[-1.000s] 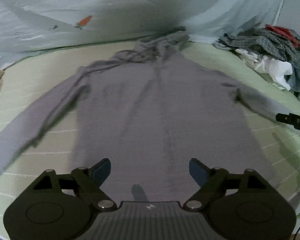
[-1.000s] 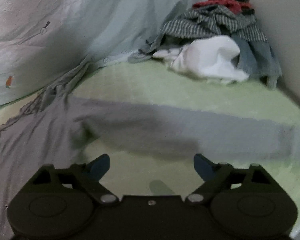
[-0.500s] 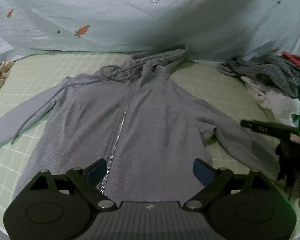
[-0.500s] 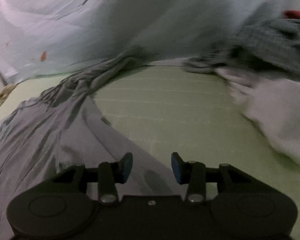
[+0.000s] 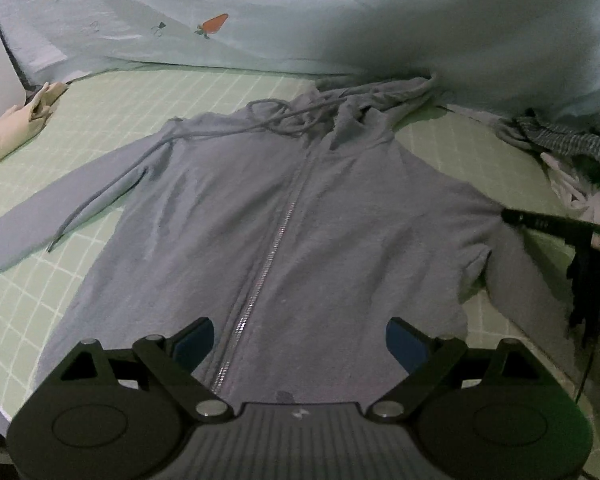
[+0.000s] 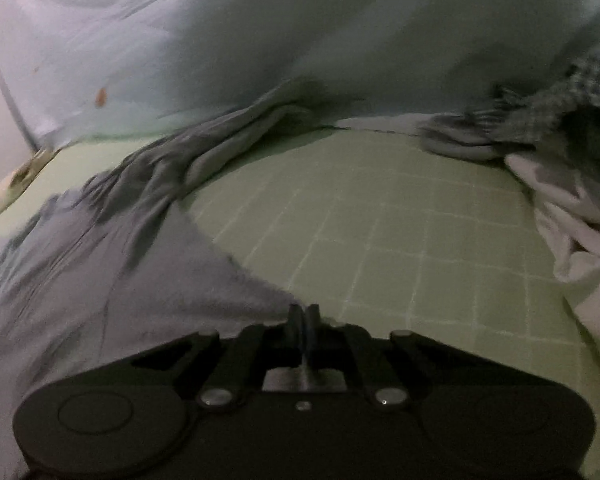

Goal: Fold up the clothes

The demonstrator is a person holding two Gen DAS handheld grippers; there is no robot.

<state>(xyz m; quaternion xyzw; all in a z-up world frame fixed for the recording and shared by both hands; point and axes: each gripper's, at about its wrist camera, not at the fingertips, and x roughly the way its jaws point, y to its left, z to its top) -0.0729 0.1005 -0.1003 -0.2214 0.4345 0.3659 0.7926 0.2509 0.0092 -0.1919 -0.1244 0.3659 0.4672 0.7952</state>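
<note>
Green checked sheet [image 5: 112,104] covers the bed under my rig, and a pale blue quilt [image 5: 340,12] printed with small carrots is heaped along its far edge. On the sheet lies the grey hoodie [image 5: 340,216], front up and spread flat, its zip [image 5: 276,240] closed and running from the collar toward my left tongs [image 5: 300,336]. Its hood [image 5: 384,96] is bunched against the foot of the quilt, and the drawcord [image 5: 112,184] trails loose over the shoulder and sleeve on the picture's left. That sleeve [image 5: 24,220] stretches out to the left edge of the left wrist view; the other sleeve [image 5: 520,272] angles down toward the right edge. A pile of clothes [image 5: 572,148], checked fabric over white, sits on the sheet at the far right, well apart from the hoodie's body. A cream cloth [image 5: 20,124] lies at the far left edge of the bed. My left tongs hang above the hoodie's lower front, blue pads wide apart, with nothing between them and the zip passing just inside the left pad. My right tongs [image 6: 302,320] are pinched tight, pads together, on the edge of the hoodie [image 6: 140,280] where the grey cloth meets the bare sheet [image 6: 400,240]; in the right wrist view the fabric runs from the fingertips away to the left. From the left wrist view I see the right tongs [image 5: 540,222] as a dark bar at the hoodie's right armpit, beside a green glow at the frame edge.
</note>
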